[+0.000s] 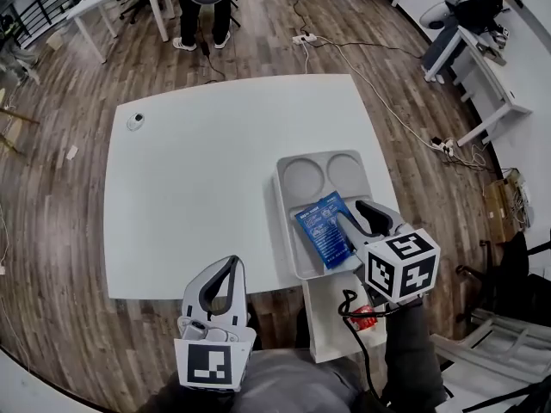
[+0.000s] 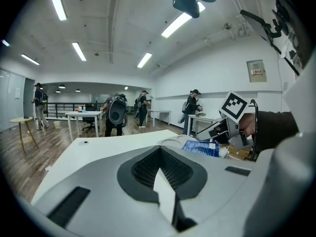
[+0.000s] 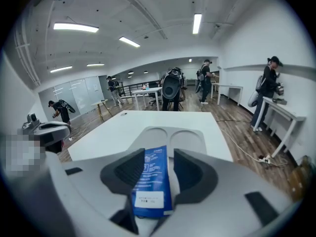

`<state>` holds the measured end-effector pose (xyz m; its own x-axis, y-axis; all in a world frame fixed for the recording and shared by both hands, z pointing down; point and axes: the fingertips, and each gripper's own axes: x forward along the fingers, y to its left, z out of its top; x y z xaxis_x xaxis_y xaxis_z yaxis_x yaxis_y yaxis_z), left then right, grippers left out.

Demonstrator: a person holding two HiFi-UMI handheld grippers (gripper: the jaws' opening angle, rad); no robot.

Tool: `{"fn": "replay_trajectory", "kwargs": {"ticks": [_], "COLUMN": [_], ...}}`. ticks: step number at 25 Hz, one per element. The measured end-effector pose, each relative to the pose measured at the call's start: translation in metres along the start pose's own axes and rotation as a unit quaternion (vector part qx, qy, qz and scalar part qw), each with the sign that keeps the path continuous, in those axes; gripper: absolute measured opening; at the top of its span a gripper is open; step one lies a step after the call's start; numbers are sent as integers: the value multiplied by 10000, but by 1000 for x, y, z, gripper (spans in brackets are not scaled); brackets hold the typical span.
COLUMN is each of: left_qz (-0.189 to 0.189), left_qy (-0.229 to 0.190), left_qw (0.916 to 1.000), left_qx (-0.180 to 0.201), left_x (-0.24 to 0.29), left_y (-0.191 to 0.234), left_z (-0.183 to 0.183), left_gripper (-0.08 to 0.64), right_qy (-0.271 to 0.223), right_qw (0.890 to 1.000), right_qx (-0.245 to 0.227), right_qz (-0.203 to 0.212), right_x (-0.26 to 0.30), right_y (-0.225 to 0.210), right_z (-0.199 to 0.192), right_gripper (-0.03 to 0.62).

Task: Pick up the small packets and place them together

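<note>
Head view shows a white counter [image 1: 198, 188] on a wooden floor, with other tables and people standing well beyond it. A grey tray [image 1: 283, 198] sits at the counter's right near corner. It has two round hollows along its far side and a larger compartment nearer the person.

The right gripper [image 1: 349, 213] reaches over the tray's near right part, pointing down into the large compartment, its marker cube hanging past the counter's edge. The left gripper [image 1: 234, 261] is held at the counter's near edge, well left of the tray and apart from anything on it.

In the left gripper view its jaws are together at the tips with nothing between them. The counter [image 2: 108, 147] stretches ahead, and the right gripper [image 2: 217, 131] shows off to the right.

A blue packet [image 1: 325, 229] lies slanted in the tray's large compartment, its right edge under the right gripper. In the right gripper view the jaws stand apart with the blue packet [image 3: 150, 181] between them, its white label toward the camera. A strip of pale tray [image 3: 197, 137] shows between the packet and one pad, so the pads do not clamp it.

A small pale object [image 1: 135, 120] rests near the counter's far left corner; what it is cannot be told.
</note>
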<state>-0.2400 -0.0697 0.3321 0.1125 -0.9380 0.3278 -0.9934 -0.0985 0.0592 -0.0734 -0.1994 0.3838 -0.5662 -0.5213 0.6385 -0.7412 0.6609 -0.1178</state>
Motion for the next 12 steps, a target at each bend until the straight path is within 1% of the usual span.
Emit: {"fn": "replay_trajectory", "kwargs": {"ticks": [1, 2, 7, 12], "left_qz": [4, 10, -9, -240], "left_qy": [0, -6, -80, -181], "left_qw": [10000, 10000, 10000, 9995], "left_qx": [5, 10, 19, 114], "left_x": [-1, -3, -6, -9], "left_y": [0, 1, 4, -3], "left_z": [0, -1, -1, 0], "left_gripper": [-5, -5, -5, -5], "right_qy": [-27, -65, -320, -596], "right_qw": [10000, 10000, 9995, 9982], "right_qx": [-19, -35, -35, -77], "right_qz": [-24, -43, -54, -69], "right_x": [-1, -3, -16, -43], "right_y": [0, 2, 10, 26], "right_z": [1, 1, 11, 18], "right_gripper": [189, 195, 195, 195]}}
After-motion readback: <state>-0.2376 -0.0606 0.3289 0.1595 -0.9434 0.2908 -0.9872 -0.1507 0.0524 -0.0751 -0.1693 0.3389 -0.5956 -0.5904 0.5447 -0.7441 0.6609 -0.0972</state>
